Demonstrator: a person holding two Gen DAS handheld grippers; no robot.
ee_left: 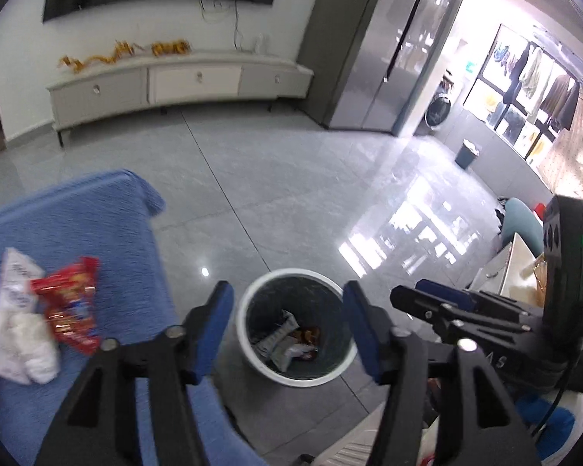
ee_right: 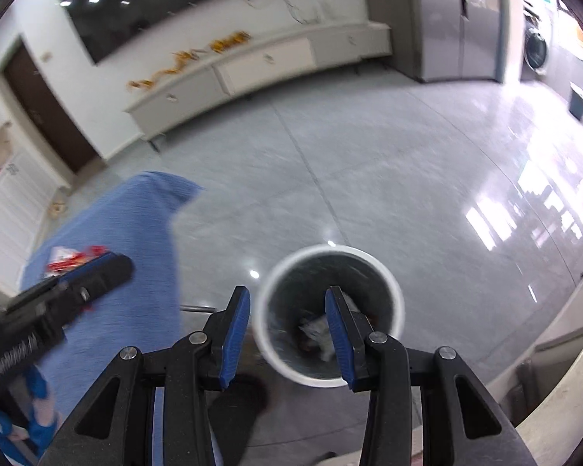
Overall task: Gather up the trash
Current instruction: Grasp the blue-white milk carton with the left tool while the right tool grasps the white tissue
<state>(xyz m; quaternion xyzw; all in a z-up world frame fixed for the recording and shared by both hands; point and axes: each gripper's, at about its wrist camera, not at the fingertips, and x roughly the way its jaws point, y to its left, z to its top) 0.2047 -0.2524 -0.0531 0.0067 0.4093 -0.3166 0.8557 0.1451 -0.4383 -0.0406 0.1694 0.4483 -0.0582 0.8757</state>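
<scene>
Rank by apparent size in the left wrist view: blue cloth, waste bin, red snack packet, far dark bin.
1. blue cloth
2. waste bin, near the camera, so likely flattered
3. red snack packet
4. far dark bin, looks smallest, but distance makes its real size unsure

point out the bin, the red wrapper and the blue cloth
bin (ee_left: 248, 353): left wrist view, on its white outer wall
red wrapper (ee_left: 72, 303): left wrist view, middle of the packet
blue cloth (ee_left: 97, 213): left wrist view, bare part above the wrappers
</scene>
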